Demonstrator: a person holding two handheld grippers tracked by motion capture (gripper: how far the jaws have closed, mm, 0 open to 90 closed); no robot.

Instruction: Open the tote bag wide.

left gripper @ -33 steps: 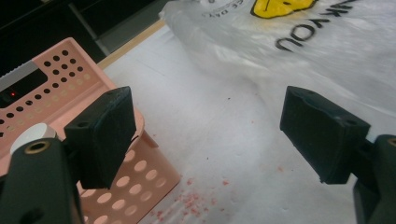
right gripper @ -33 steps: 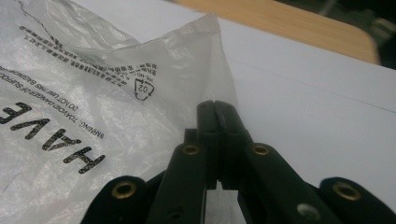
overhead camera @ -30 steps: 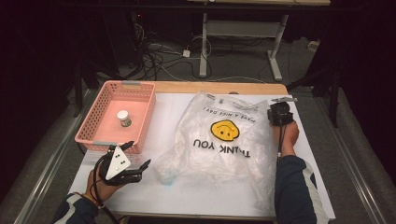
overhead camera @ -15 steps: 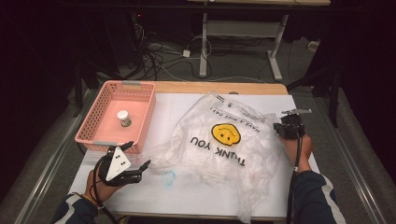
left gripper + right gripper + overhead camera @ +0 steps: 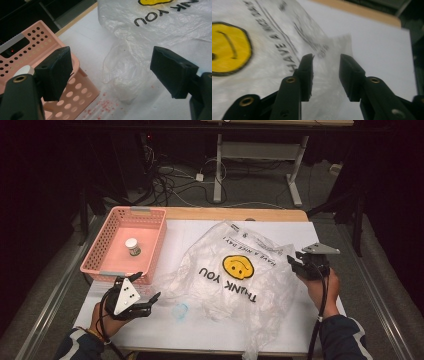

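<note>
My right gripper [image 5: 300, 262] has just let its fingers part off the crinkled clear plastic smiley bag [image 5: 235, 270], now flat on the table [image 5: 320, 232], left gripper [image 5: 142, 287] wide: spreading looks done.

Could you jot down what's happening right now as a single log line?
plastic bag flat on table | right gripper jaws just opening, nothing between | left gripper open by pink basket

Left claw [image 5: 142, 289] gaping; right claw [image 5: 295, 261] jaws just opening, empty.
</note>
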